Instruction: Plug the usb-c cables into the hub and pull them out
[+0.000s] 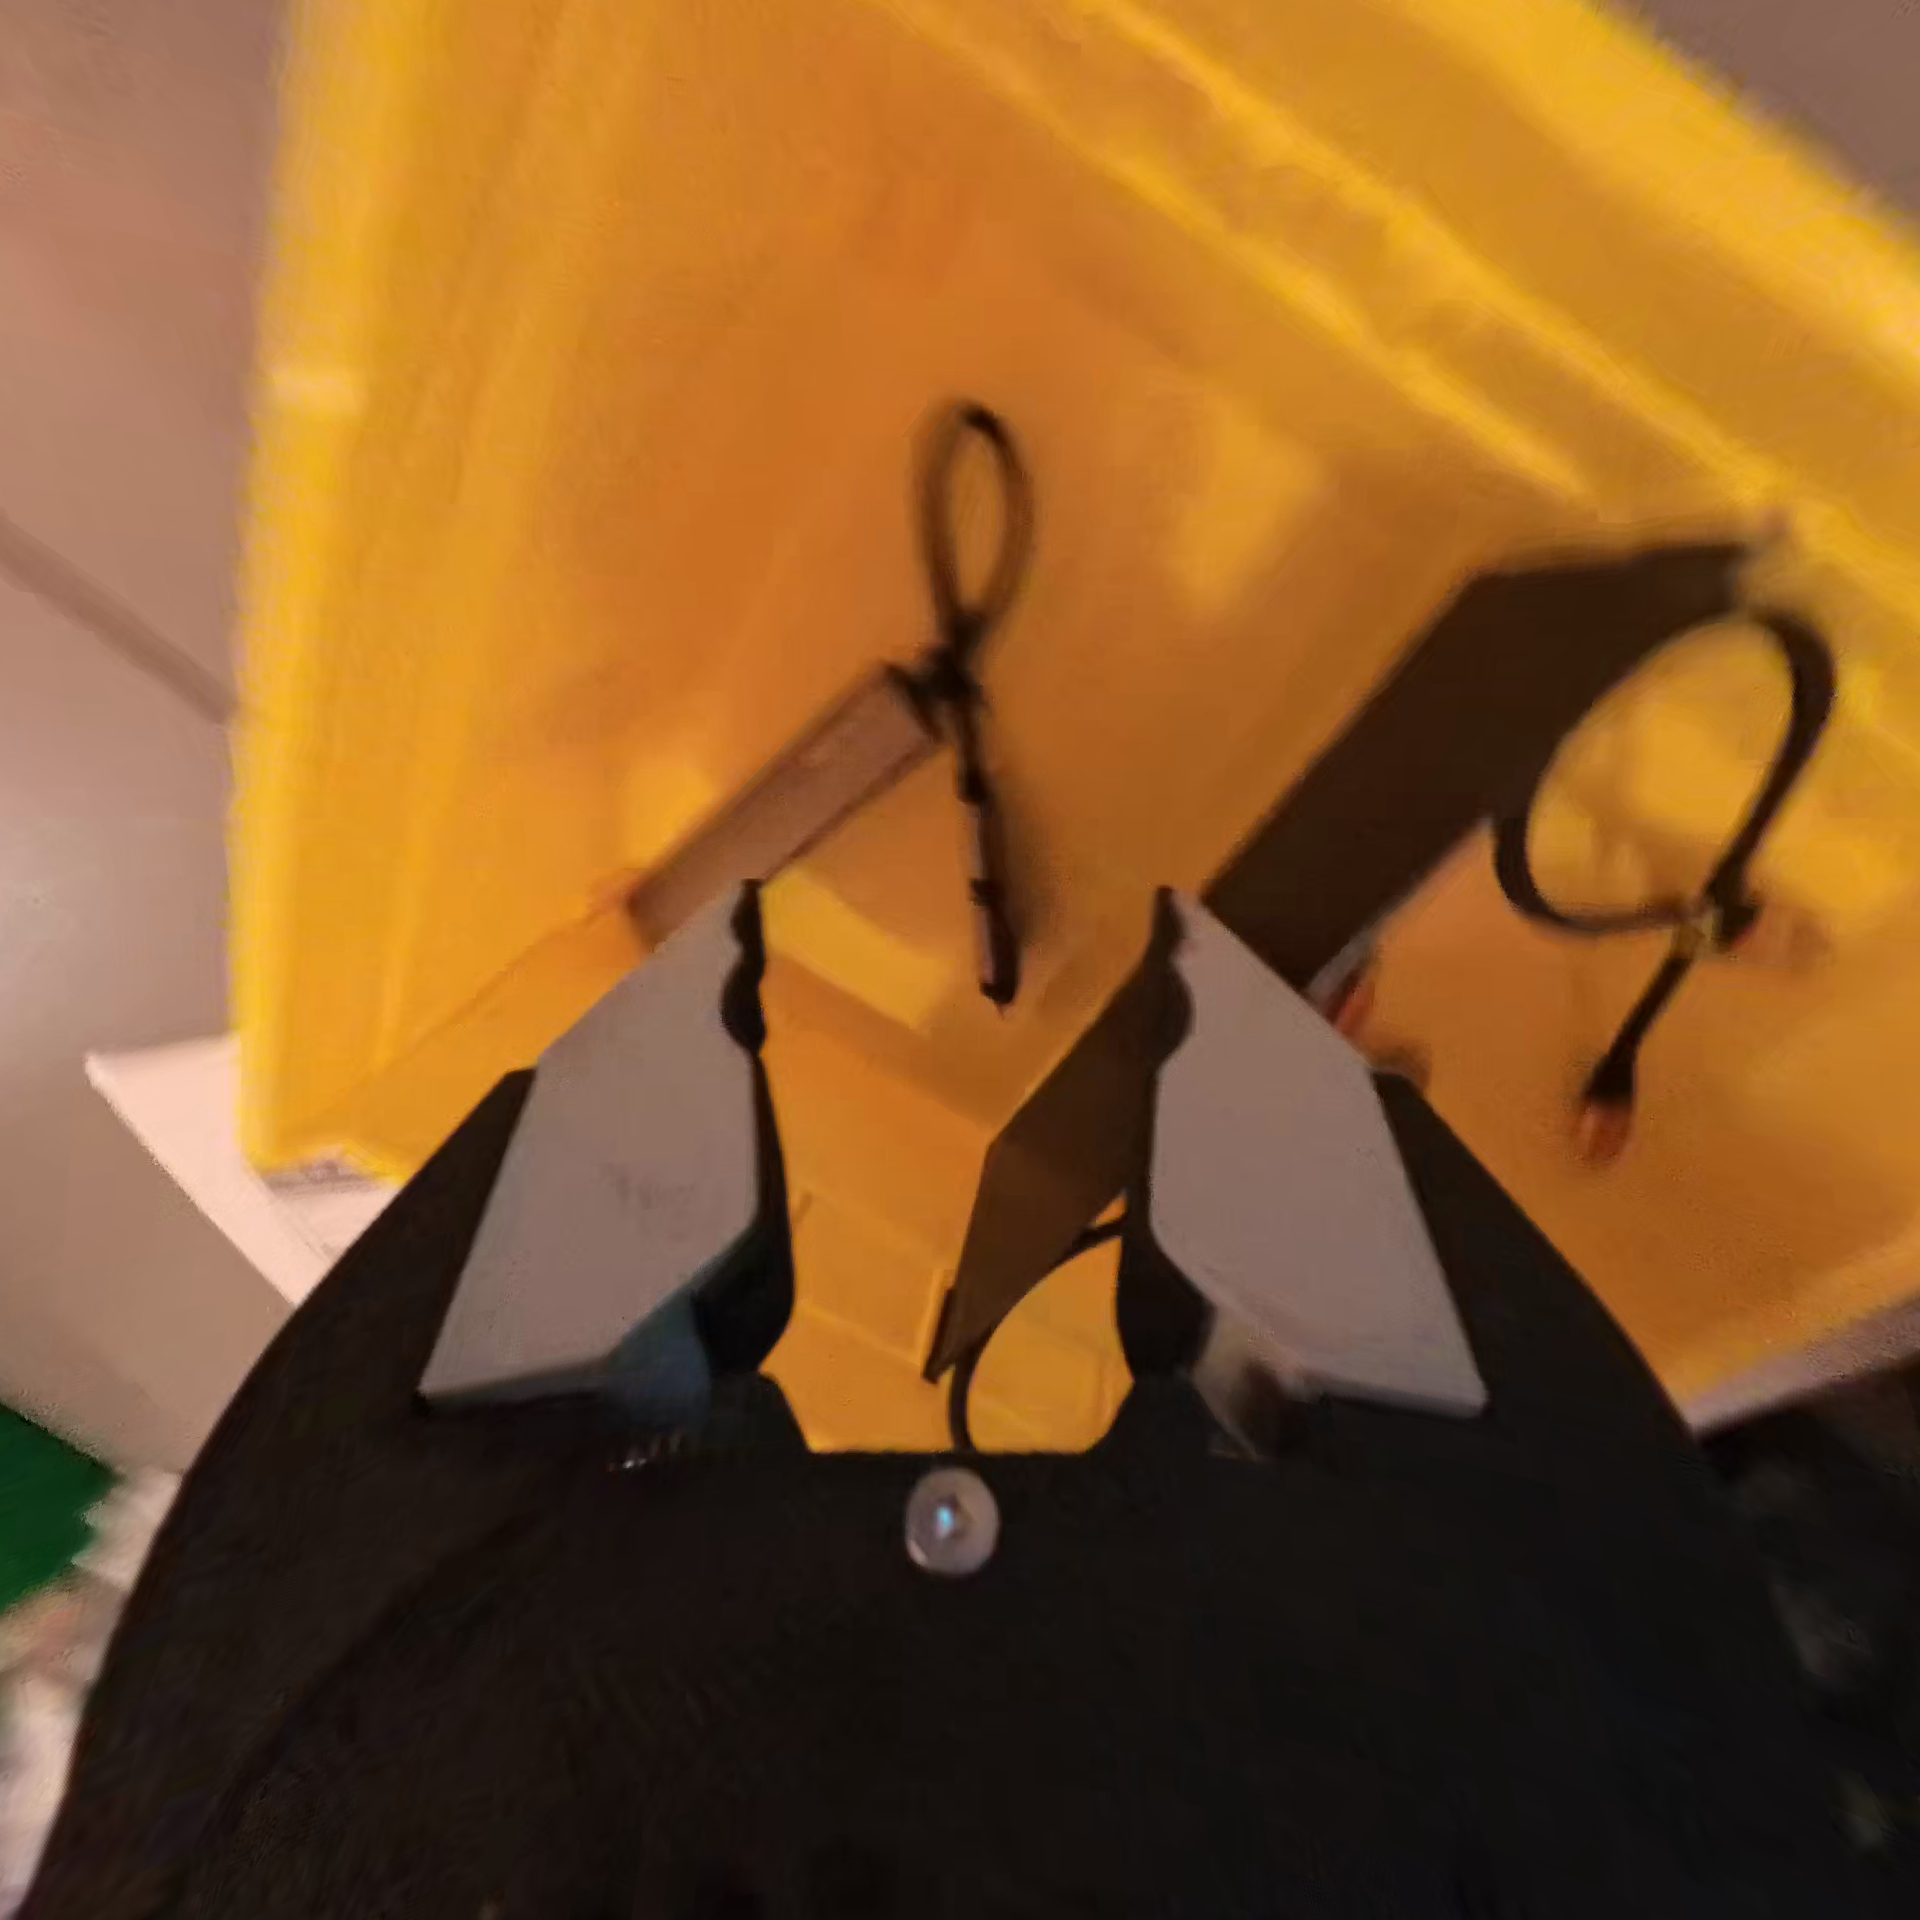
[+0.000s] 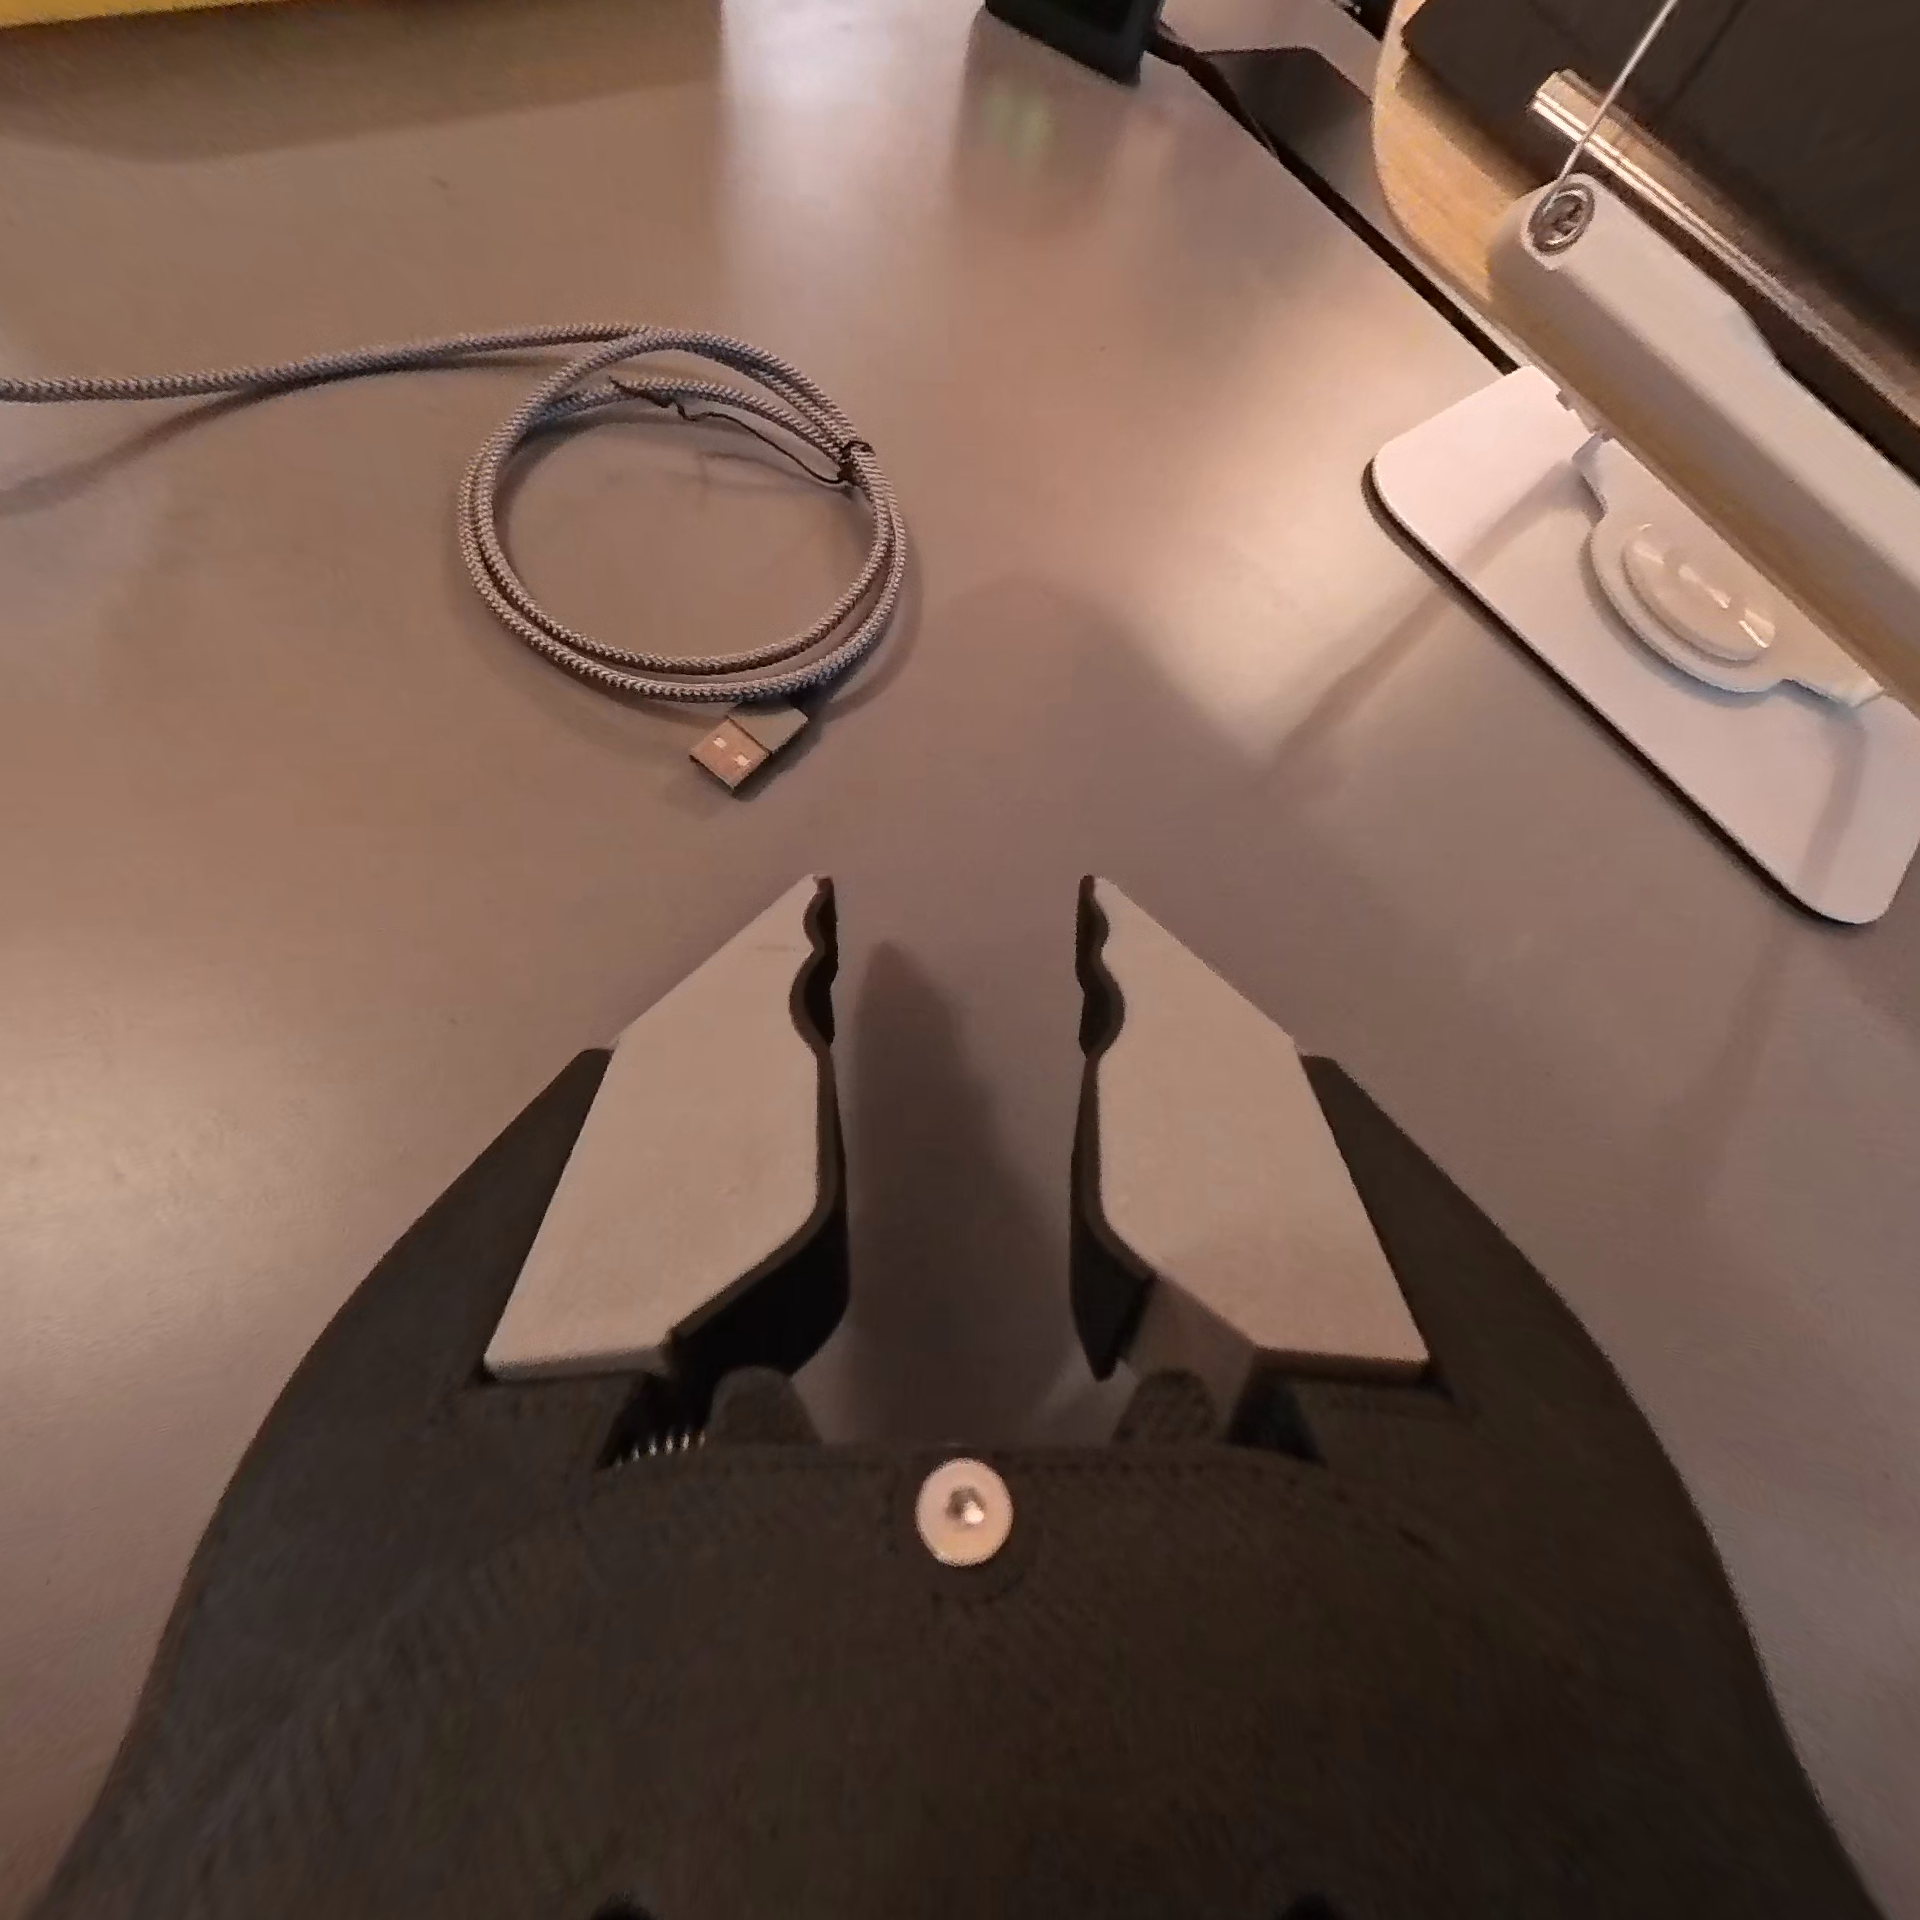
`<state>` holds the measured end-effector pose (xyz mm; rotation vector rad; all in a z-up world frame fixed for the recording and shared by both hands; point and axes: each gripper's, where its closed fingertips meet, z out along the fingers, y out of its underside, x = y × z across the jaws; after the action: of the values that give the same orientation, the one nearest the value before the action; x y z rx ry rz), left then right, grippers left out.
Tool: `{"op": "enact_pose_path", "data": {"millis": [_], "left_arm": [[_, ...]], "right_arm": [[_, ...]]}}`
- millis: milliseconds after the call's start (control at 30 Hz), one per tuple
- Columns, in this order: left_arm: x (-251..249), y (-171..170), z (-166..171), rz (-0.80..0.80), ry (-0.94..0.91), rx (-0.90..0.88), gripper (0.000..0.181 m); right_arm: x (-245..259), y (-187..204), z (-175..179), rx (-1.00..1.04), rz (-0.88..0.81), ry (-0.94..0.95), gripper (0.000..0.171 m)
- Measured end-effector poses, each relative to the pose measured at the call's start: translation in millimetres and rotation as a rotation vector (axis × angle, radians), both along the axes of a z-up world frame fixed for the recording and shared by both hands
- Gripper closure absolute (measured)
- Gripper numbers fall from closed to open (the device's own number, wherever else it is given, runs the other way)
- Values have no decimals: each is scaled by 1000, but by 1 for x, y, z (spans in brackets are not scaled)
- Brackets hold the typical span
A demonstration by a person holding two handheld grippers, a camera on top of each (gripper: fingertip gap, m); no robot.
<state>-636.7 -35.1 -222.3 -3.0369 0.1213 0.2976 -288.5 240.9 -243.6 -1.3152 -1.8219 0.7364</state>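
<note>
Item: left gripper (image 1: 961, 904), fingers parted, nothing clearly between them; blurred, pointed at a yellow crate (image 1: 935, 312) carrying two flat hubs, one grey (image 1: 821, 779), one dark (image 1: 1455, 748), each with a tied black lead
Item: right gripper (image 2: 956, 894), fingers narrowly apart, empty, low over the grey table (image 2: 1143, 468)
Item: braided grey cable (image 2: 686, 530), coiled ahead-left of the right gripper, plug free, apparently awaiting pickup
Item: white stand (image 2: 1558, 582), ahead-right of it
</note>
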Motion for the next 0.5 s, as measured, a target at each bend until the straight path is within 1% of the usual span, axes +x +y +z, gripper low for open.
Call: {"op": "enact_pose_path", "data": {"millis": [33,67,100,167,267,400,467,500], "left_arm": [[-7,-6,-6,-101,82,-56,124],[-20,-11,-7,-184,196,-118,123],[-25,-15,-9,-249,244,-172,126],[-20,-7,-12,-322,233,-153,128],[-25,5,-10,-357,255,-108,130],[-45,-3,-25,-385,291,-207,133],[-55,-5,-36,-394,305,-235,139],[-58,-5,-42,-394,306,-242,149]], "right_arm": [[0,-1,-1,0,5,-6,127],[0,-2,-2,4,8,-10,127],[0,-2,-3,7,11,-12,127],[-1,-4,-4,8,18,-17,127],[-1,-6,-4,4,28,-22,127],[-2,-5,-4,-15,26,-25,127],[-2,-4,-3,-50,22,-23,127],[-2,-3,-3,-71,19,-23,127]]}}
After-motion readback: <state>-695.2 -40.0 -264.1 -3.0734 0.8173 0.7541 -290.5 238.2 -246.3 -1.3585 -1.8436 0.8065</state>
